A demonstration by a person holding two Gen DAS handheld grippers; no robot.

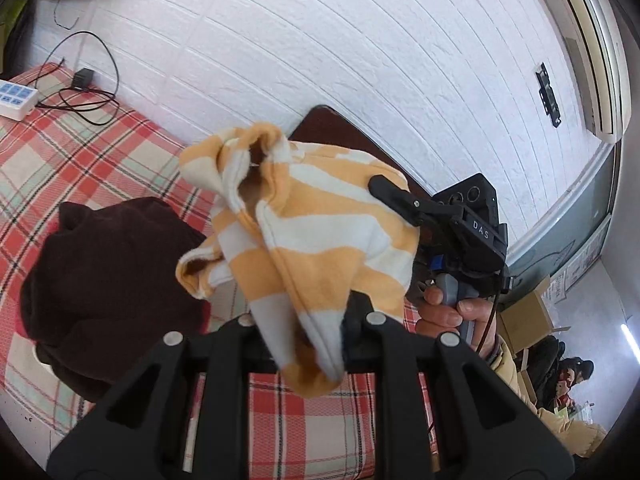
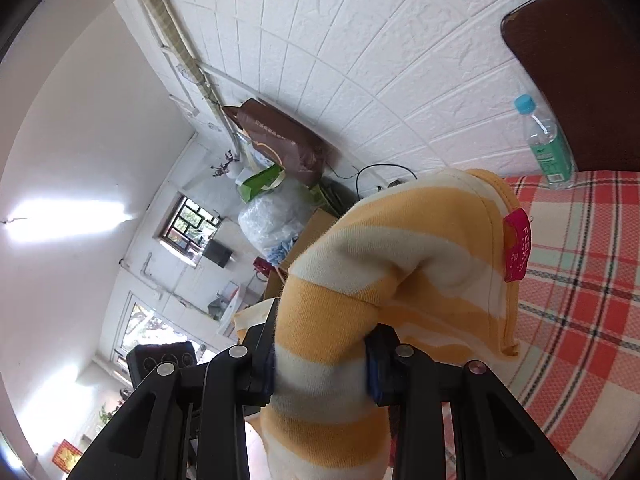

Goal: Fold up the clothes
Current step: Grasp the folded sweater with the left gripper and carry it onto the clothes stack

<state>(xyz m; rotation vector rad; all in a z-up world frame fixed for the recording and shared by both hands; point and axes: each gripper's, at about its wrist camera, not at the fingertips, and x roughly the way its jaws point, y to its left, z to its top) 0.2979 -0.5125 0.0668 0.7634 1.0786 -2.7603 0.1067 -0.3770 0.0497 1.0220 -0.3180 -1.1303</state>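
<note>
The left gripper (image 1: 304, 344) is closed on a lower fold of a yellow-and-white striped garment (image 1: 304, 216), the cloth pinched between its black fingers. The right gripper (image 2: 320, 364) is clamped on a thick roll of the same garment, fabric bulging above and below its narrowed jaws; seen from the left wrist, its upper finger (image 1: 394, 196) is pressed against the garment's far edge, with a hand (image 1: 444, 312) wrapped round the handle. The garment is held bunched in the air between both grippers, above a red plaid bedspread (image 1: 80, 148). A red label (image 2: 517, 244) is sewn at its hem. A dark brown garment (image 1: 108, 292) lies heaped on the bedspread, left of the striped one. A bottle (image 2: 546, 144) stands at the bedspread's far edge, against a white brick-pattern wall (image 1: 340, 40).
</note>
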